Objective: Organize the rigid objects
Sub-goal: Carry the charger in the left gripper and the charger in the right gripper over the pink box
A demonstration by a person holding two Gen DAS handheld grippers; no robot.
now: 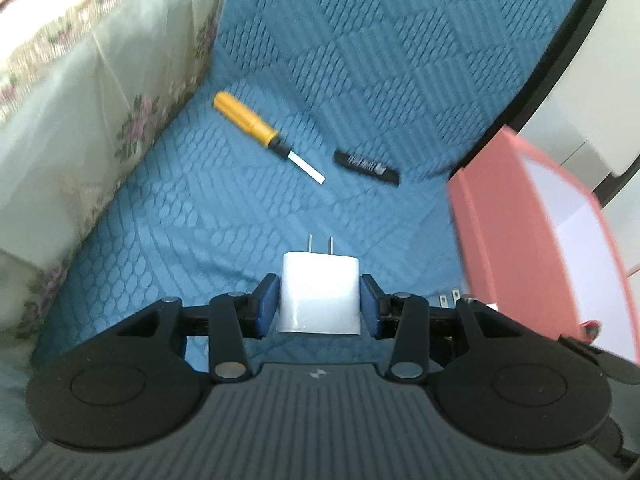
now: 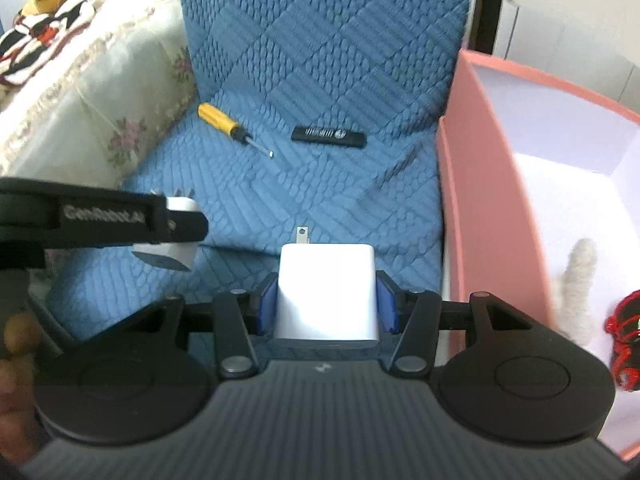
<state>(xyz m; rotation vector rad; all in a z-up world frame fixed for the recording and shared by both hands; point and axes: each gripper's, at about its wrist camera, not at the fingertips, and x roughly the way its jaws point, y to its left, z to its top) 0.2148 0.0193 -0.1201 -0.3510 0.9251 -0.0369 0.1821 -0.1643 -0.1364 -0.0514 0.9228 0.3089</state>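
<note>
My left gripper (image 1: 319, 300) is shut on a white charger plug (image 1: 319, 292), prongs pointing forward, held above the blue quilted seat (image 1: 200, 216). My right gripper (image 2: 326, 302) is shut on a second white charger plug (image 2: 326, 292). The left gripper and its plug (image 2: 176, 236) also show at the left of the right wrist view. An orange-handled screwdriver (image 1: 256, 130) and a black flat remote-like bar (image 1: 366, 166) lie on the seat ahead; they also show in the right wrist view, screwdriver (image 2: 228, 126), bar (image 2: 329, 136).
A pink box (image 2: 480, 216) with a white inside stands at the right, holding a fluffy white item (image 2: 576, 280) and a red-black item (image 2: 626, 332); it also shows in the left wrist view (image 1: 512, 240). A floral cushion (image 1: 80, 120) borders the left. The blue backrest (image 2: 320, 32) rises behind.
</note>
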